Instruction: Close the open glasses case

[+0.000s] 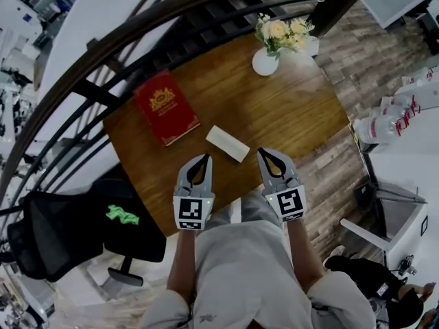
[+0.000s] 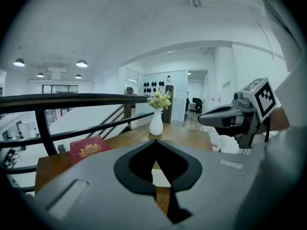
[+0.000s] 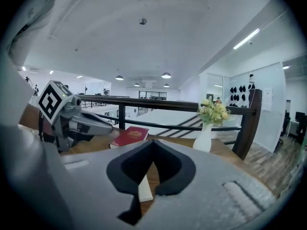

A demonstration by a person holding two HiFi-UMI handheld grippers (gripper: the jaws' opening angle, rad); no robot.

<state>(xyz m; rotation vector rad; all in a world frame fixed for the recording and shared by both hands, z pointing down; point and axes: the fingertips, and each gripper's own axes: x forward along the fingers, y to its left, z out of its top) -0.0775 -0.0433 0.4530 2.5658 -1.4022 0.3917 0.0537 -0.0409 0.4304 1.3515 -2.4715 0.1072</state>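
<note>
A white oblong glasses case (image 1: 228, 143) lies on the wooden table (image 1: 295, 115), near its front edge; I cannot tell how its lid stands. My left gripper (image 1: 204, 158) hangs just in front of the case's left end, shut and holding nothing. To the case's right my right gripper (image 1: 263, 152) is also shut and empty. In the left gripper view the left gripper (image 2: 154, 141) has its tips together, and a piece of the case (image 2: 160, 176) shows through the gap behind them. The right gripper view shows the right gripper (image 3: 153, 141) the same way, above the case (image 3: 145, 189).
A red book (image 1: 166, 107) lies left of the case. A white vase of flowers (image 1: 266, 60) stands at the table's far edge. A dark railing (image 1: 103, 88) runs behind and to the left of the table. A black chair (image 1: 62, 232) stands at the lower left.
</note>
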